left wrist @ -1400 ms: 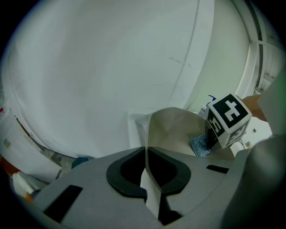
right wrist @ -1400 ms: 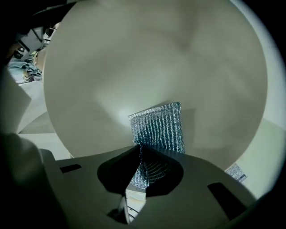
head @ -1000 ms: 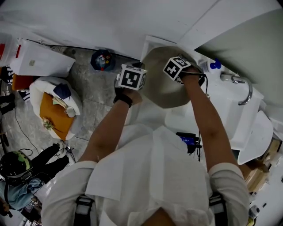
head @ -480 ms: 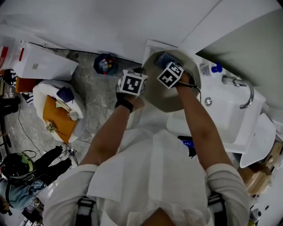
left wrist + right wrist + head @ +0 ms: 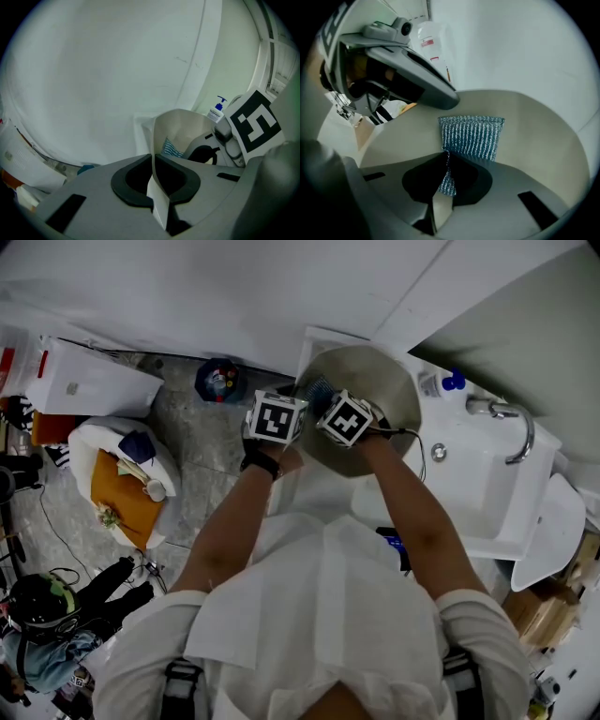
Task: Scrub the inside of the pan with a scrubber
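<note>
left gripper (image 5: 153, 183) clamped shut on the pan (image 5: 375, 381) rim; right gripper (image 5: 440, 187) pinching the scrubber (image 5: 471, 136) flat against the pan's inside; scrubbing looks under way, finish unclear

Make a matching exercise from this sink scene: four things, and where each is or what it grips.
1 left gripper
2 right gripper
3 scrubber
4 pump bottle

A inside the pan
B clamped on the pan's rim
C on the sink ledge near the faucet
D clamped on the scrubber

Pairs: 1-B, 2-D, 3-A, 4-C
</note>
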`<state>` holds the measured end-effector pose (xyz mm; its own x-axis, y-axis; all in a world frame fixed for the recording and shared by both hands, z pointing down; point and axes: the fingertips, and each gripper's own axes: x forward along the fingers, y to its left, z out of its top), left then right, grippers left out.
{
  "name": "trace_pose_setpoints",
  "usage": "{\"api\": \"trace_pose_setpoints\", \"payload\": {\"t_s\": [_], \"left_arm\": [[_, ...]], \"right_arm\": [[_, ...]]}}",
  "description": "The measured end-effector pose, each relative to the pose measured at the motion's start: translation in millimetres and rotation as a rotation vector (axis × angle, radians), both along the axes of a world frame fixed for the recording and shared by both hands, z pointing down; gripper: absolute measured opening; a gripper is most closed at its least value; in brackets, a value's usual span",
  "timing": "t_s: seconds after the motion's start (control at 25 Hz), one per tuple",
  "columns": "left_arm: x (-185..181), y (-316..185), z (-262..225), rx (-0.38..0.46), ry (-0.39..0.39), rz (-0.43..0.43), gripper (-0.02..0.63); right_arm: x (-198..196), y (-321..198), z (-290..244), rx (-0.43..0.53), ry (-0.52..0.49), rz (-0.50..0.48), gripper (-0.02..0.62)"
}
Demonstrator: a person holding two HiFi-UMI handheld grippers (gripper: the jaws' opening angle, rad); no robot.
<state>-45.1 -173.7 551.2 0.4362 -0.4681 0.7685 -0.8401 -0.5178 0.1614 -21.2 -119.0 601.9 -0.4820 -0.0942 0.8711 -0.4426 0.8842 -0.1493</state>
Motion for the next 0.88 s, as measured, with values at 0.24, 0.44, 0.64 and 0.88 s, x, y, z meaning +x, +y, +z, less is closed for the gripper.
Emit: {"api": "trace_pose_setpoints", "payload": {"t_s": [0.24,0.44,0.64,0.88], "left_arm": [[0,0,-3,-0.002,0.009,-0.007,0.029],[0,3,-4,0.018,0.012,0.006,0.031],[-13,11,-13,0.036,0.007,0.014,0.105],[-24,39,-20,0.003,0.021,0.056,0.135]], "right_arm": [[21,62,6,-0.227,0.009,-0.087,0.029],[36,56,-9,-0.173,-0.072,0.007,0.025],[29,0,-55,0.001,-0.229,0.210,0.023],[-16,-22,-95,0.109,-0.238,0.105,0.023]]}}
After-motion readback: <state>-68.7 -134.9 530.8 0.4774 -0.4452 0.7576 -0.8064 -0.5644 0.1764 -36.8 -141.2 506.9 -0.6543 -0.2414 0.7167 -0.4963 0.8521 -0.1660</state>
